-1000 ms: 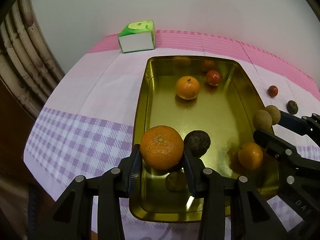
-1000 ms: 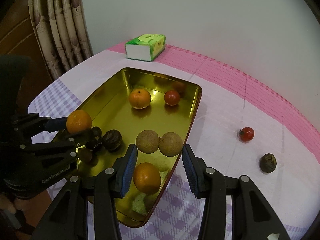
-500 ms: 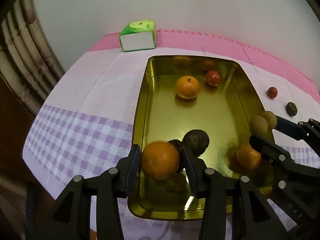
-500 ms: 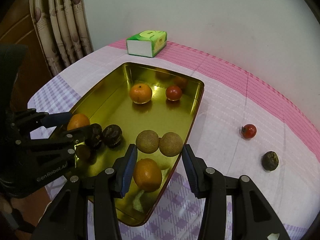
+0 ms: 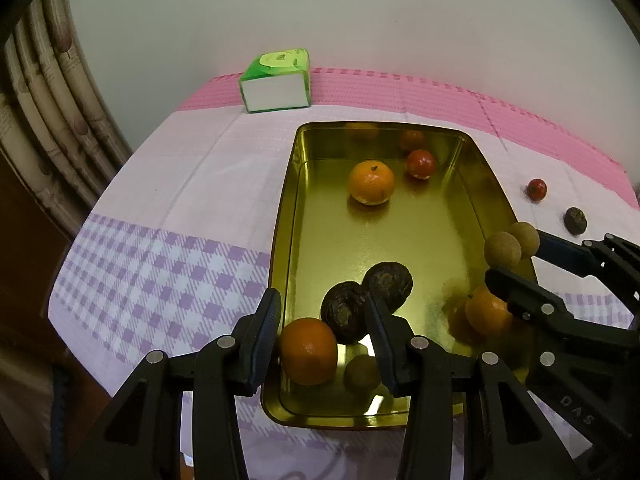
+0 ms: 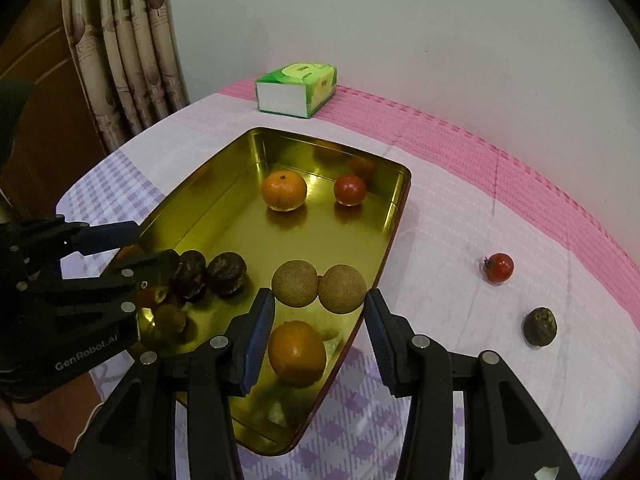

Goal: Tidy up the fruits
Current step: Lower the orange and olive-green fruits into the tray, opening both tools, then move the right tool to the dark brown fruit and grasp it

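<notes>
My left gripper [image 5: 322,312] hangs open over the near left corner of the gold tray [image 5: 286,216]. An orange [image 5: 308,350] rests on the tray floor between its jaws, close to the left finger and clear of the right one. Two dark wrinkled fruits [image 5: 388,280] and a small brown one [image 5: 362,372] lie beside it. My right gripper [image 6: 318,312] stands open over the tray's near right corner, above another orange [image 6: 296,354] and just behind two round tan fruits [image 6: 294,283]. A third orange [image 6: 284,190] and a tomato [image 6: 350,189] sit at the far end.
On the cloth to the right of the tray lie a red tomato [image 6: 499,267] and a dark wrinkled fruit [image 6: 540,326]. A green tissue box [image 6: 298,92] stands at the back by the wall. Curtains [image 6: 128,40] hang at the left, past the table's edge.
The left gripper came down with the orange into the tray's near corner, then its jaws widened and let the orange go. The right gripper kept still.
</notes>
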Tool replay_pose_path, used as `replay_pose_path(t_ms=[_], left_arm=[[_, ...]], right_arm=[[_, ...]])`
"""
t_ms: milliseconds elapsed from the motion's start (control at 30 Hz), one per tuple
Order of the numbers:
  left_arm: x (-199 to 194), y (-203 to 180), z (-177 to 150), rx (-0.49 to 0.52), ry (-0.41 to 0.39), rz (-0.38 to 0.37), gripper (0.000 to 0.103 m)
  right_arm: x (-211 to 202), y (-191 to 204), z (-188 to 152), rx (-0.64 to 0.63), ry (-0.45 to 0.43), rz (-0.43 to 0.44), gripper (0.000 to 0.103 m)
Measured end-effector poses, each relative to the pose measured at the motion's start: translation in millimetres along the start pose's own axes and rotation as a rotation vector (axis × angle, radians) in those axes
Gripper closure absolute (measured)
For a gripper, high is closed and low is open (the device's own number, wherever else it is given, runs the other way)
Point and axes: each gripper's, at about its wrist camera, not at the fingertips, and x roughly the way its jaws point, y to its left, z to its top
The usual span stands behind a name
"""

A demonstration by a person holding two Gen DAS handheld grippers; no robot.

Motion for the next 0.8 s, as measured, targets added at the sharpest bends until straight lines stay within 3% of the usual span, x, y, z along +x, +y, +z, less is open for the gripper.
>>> replay_pose_path(t_ms=[233, 800], left_arm=[[-9, 5, 2, -0.007, -0.026, 0.009, 0.058], [-5, 30, 3, -0.091, -0.005, 0.046, 0.058]], right_arm=[[0, 2, 0, -0.021, -0.005, 0.005, 0.059], [-2, 7, 0, -0.03, 0.002, 0.005, 0.059]])
